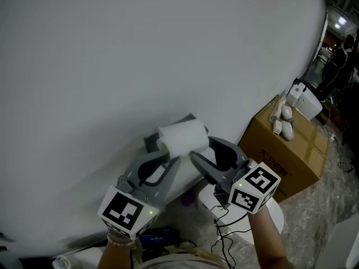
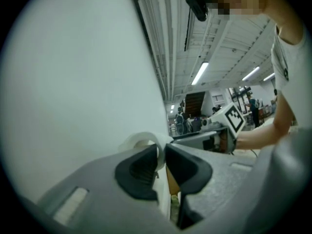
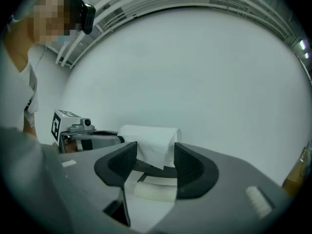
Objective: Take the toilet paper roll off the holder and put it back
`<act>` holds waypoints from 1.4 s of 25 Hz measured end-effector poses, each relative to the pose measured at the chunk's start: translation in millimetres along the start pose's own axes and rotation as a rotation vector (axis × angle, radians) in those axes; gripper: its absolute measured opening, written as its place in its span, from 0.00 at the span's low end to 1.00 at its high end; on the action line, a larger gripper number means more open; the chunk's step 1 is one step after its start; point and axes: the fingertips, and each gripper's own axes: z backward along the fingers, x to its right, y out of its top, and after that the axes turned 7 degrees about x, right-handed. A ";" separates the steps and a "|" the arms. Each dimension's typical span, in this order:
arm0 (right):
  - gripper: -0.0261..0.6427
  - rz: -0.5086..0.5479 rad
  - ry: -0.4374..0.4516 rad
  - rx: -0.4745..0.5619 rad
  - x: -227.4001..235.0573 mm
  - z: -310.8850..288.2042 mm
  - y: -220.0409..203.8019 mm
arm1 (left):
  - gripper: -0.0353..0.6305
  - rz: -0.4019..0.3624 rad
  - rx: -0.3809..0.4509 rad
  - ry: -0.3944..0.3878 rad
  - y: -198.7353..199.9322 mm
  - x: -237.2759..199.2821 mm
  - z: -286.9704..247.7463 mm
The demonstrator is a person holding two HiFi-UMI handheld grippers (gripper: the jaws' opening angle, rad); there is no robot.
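Right gripper view: right gripper (image 3: pixel 155 155) wide open at the roll (image 3: pixel 151 136); my left gripper (image 2: pixel 162 155) alone pinches its rim, so it may tilt and drop.

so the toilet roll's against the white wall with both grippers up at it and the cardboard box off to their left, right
Not quite: the cardboard box stands to the right of the grippers, not the left, as the head view shows. The rest holds: the toilet roll is against the white wall, with the left gripper and right gripper up at it.

Workshop hall with strip lights (image 2: pixel 201 73) and cardboard box (image 1: pixel 291 150)
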 end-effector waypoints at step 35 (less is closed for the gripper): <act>0.37 0.147 -0.484 0.030 -16.8 114.0 19.9 | 0.12 0.151 0.058 -0.458 12.8 101.3 -8.0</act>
